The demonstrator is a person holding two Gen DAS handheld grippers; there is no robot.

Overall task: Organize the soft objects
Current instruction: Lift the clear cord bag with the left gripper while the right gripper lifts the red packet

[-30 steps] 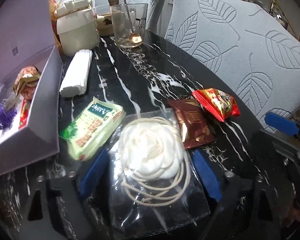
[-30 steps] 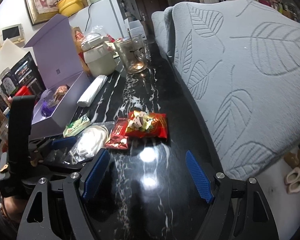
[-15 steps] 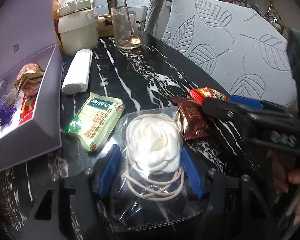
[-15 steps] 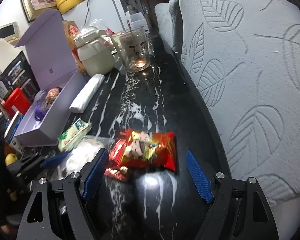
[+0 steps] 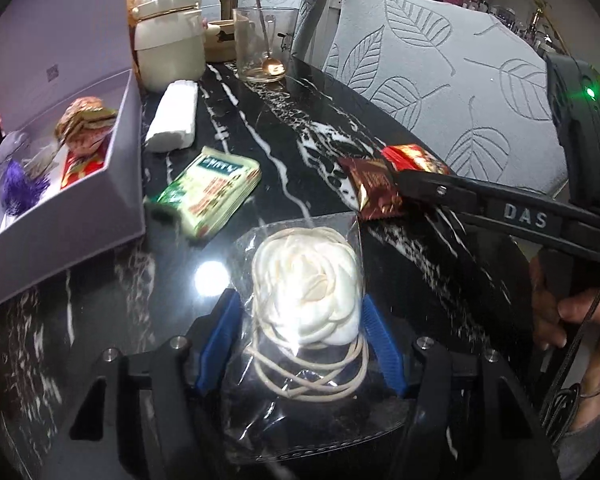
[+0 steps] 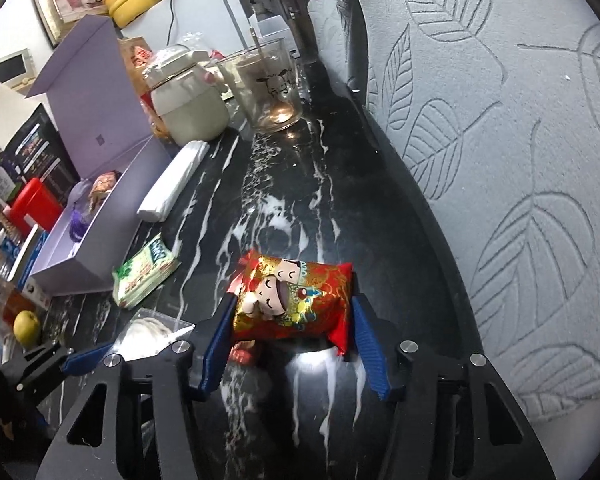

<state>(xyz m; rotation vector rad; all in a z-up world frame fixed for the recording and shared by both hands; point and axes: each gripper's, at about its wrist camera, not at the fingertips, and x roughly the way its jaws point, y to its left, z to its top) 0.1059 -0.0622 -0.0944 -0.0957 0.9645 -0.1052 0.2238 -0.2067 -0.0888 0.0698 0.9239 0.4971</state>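
Left tool (image 5: 300,344) is seen pitched downward, jaws closed onto a clear packet. Right tool (image 6: 290,332), entering from 3 o'clock in left view, has just been closing; jaws flank a red pouch.

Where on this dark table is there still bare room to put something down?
Bare table runs between the glass and the red packet, along the chair side. A smaller patch lies between the purple box and the bagged flower. Crowded: beside the green packet.

White fabric flower (image 5: 306,286) in clear bag; red cartoon snack packet (image 6: 296,302) — flat on black marble.
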